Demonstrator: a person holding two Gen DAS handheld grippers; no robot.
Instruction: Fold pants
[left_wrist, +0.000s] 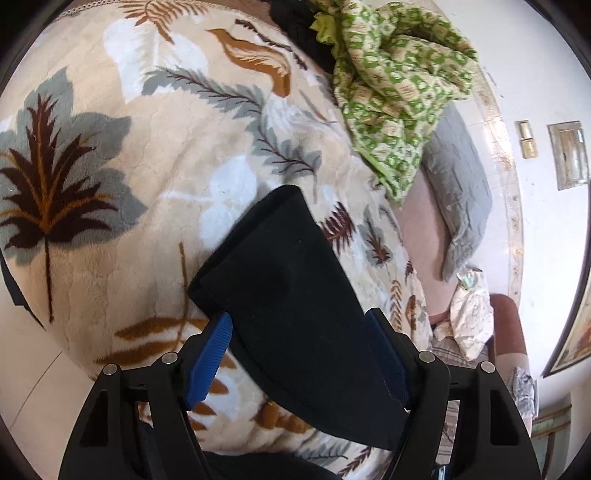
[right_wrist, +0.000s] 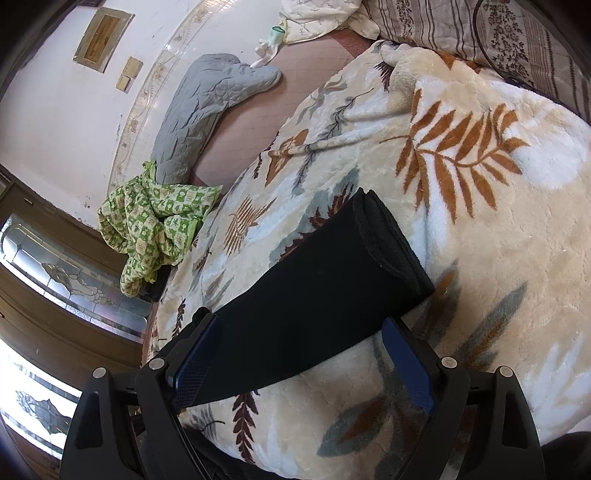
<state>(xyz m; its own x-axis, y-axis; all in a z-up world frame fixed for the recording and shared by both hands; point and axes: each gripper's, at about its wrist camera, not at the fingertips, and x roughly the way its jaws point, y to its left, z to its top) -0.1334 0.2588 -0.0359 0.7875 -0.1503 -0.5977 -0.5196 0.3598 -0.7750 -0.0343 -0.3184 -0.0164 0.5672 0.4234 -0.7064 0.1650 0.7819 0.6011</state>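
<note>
The black pants (left_wrist: 280, 280) lie as a folded strip on a cream leaf-print blanket (left_wrist: 155, 155). In the left wrist view one end of the strip runs between my left gripper's (left_wrist: 295, 354) blue pads, which stand wide apart and open; the cloth's right edge meets the right pad (left_wrist: 386, 354). In the right wrist view the pants (right_wrist: 325, 280) show their hemmed leg ends at the upper right. My right gripper (right_wrist: 299, 362) is open over the strip's lower part. Its left pad (right_wrist: 195, 363) sits at the cloth's edge, while the right pad (right_wrist: 406, 363) is over bare blanket (right_wrist: 498, 229).
A crumpled green patterned cloth (left_wrist: 391, 85) lies at the blanket's far edge, with a grey quilted pad (left_wrist: 458, 184) beside it along the white wall (left_wrist: 546, 74). Striped pillows (right_wrist: 461, 29) lie at the head of the bed. A wooden glass-paned door (right_wrist: 55, 288) stands at the left.
</note>
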